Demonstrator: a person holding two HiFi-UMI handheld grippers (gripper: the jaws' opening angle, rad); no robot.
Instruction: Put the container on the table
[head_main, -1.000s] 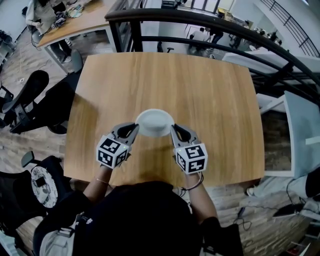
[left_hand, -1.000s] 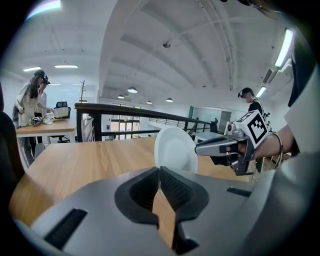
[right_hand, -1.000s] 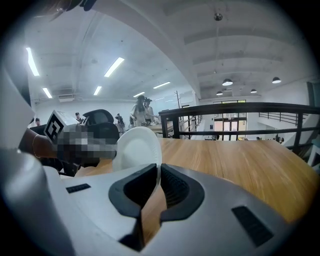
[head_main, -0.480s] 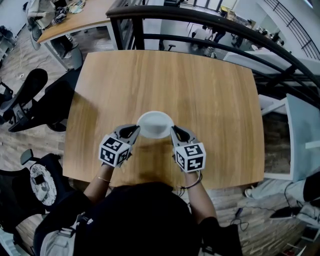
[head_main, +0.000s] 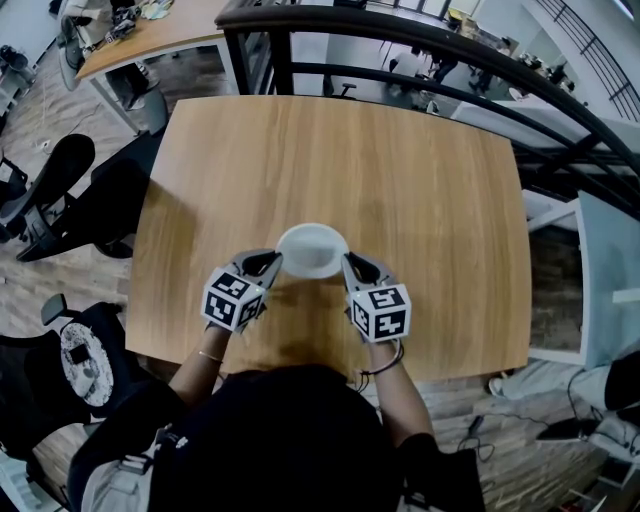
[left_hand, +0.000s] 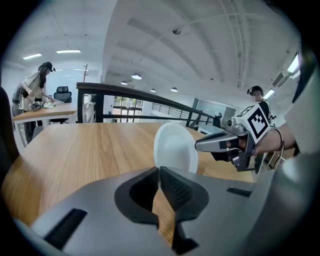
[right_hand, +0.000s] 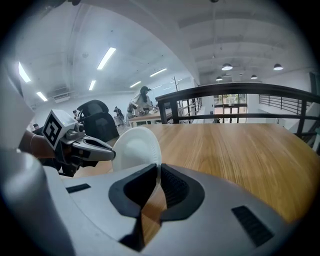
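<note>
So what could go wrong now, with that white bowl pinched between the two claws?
1. Only the thin rim is gripped: the left gripper pinches one side of the container, and the right gripper pinches the opposite side. If either pinch slips, the container could tip or drop onto the table.
2. If one gripper opens before the other, the container would probably hang from a single edge and tilt instead of settling flat.

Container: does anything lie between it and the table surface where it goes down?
Nothing visible does. The container, pinched at its rim by the left gripper and right gripper, is over bare wood of the table.
</note>
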